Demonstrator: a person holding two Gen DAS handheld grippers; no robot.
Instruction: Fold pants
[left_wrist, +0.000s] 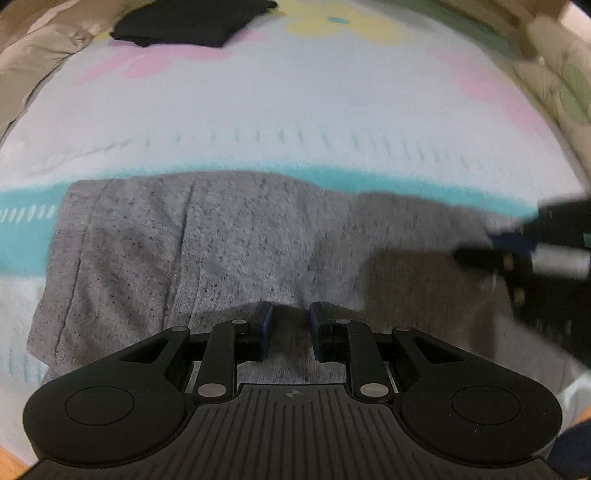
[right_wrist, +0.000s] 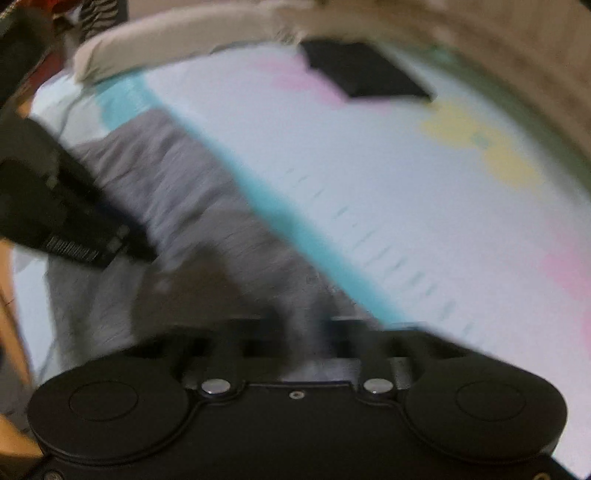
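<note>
Grey speckled pants (left_wrist: 221, 240) lie in a flattened bundle on the bed sheet (left_wrist: 295, 103), across its teal stripe. My left gripper (left_wrist: 291, 325) sits low over their near edge, its blue pads close together with a ridge of grey cloth pinched between them. The right gripper's body (left_wrist: 535, 254) shows blurred at the pants' right end. In the right wrist view, which is smeared by motion, the pants (right_wrist: 166, 192) run away to the upper left. My right gripper (right_wrist: 304, 332) has its fingers close together with a strip of grey cloth between them. The left gripper's body (right_wrist: 66, 218) is at the left.
A folded black garment (left_wrist: 192, 22) (right_wrist: 365, 74) lies at the far side of the sheet on the pink and yellow flower print. A beige quilt (left_wrist: 33, 59) is bunched along the sheet's edge. A wooden edge (right_wrist: 11, 314) shows at the near left.
</note>
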